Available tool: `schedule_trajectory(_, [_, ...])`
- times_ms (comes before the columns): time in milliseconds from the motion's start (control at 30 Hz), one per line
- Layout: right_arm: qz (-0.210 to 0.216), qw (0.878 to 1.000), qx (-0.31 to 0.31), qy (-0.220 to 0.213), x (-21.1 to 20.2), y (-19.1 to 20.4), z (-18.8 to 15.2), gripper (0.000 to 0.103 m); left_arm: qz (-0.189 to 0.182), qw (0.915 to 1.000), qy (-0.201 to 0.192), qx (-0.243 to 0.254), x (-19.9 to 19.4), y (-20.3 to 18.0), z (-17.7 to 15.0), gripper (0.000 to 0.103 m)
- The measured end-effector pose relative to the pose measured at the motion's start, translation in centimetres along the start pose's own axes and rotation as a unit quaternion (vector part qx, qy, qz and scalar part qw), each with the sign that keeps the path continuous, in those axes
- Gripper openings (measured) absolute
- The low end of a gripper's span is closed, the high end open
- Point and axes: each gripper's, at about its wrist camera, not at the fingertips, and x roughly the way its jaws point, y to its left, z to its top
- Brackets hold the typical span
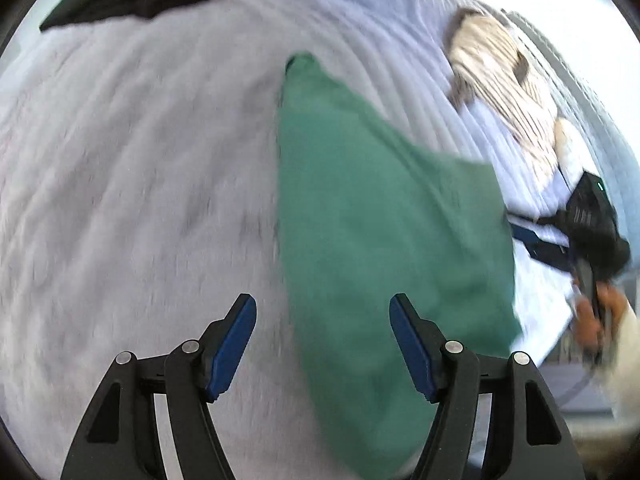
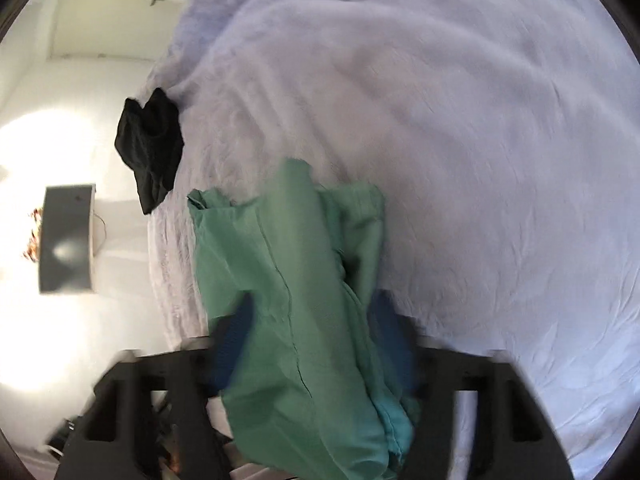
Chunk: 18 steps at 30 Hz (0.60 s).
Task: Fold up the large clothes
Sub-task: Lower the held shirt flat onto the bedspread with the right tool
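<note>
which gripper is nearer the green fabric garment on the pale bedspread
Right. The right gripper is clamped on the green fabric garment; the left gripper stands open over it, pads apart from the cloth.

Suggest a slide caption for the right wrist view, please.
Right gripper clamps bunched green garment over white bedspread.

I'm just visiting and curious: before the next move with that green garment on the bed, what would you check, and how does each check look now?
1. Right gripper grips the green garment: ok, cloth bunched between its fingers.
2. Left gripper free of cloth: ok, jaws wide, pads not pressing.
3. Garment lying flat: not ok, rumpled in the right wrist view.
4. Bed cover free for folding: ok near the garment.
5. Black clothing out of the way: ok, at the bed's edge.
6. Garment's full outline: cannot tell, blurred.
</note>
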Motion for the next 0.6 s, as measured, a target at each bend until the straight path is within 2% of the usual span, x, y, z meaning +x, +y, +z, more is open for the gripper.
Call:
schedule_trajectory(33, [-0.016,1.000,-0.008,0.000,-0.5,-0.4,0.9,0.008,0.007,1.0000,-0.006,0.003,0.7,-0.4,0.9,0.070])
schedule_trajectory(100, [-0.053,0.998,-0.027,0.000,0.3,0.0,1.4,0.007,0.031,0.9994,0.004,0.014,3.4,-1.4,2.4,0.070])
schedule_trajectory(167, [-0.098,0.994,-0.041,0.002,1.7,-0.5,2.1,0.007,0.043,0.9986,0.025,0.017,5.5,-1.2,2.3,0.071])
schedule_trajectory(200, [-0.108,0.994,-0.033,0.009,2.2,-2.0,2.2,0.007,0.050,0.9983,0.027,0.013,6.4,-1.4,2.4,0.078])
schedule_trajectory(233, [-0.109,0.994,-0.016,0.015,2.9,-2.7,2.6,0.007,0.049,0.9984,0.027,0.009,6.9,-1.2,2.4,0.082])
schedule_trajectory(333, [-0.089,0.996,0.022,0.021,3.9,-5.0,3.0,0.007,0.038,0.9985,0.035,-0.016,6.6,-0.2,1.9,0.082])
schedule_trajectory(467, [-0.074,0.997,0.028,0.024,1.6,-5.6,2.1,0.009,0.065,0.9974,0.030,0.005,4.0,-0.6,0.5,0.082])
schedule_trajectory(500, [-0.072,0.997,0.029,0.026,1.2,-5.2,2.1,0.014,0.066,0.9973,0.030,0.009,3.4,-0.8,0.0,0.082])
schedule_trajectory(600, [-0.069,0.997,0.017,0.027,-1.6,-4.9,0.5,0.015,0.048,0.9978,0.040,0.023,1.9,-1.5,-2.3,0.082])
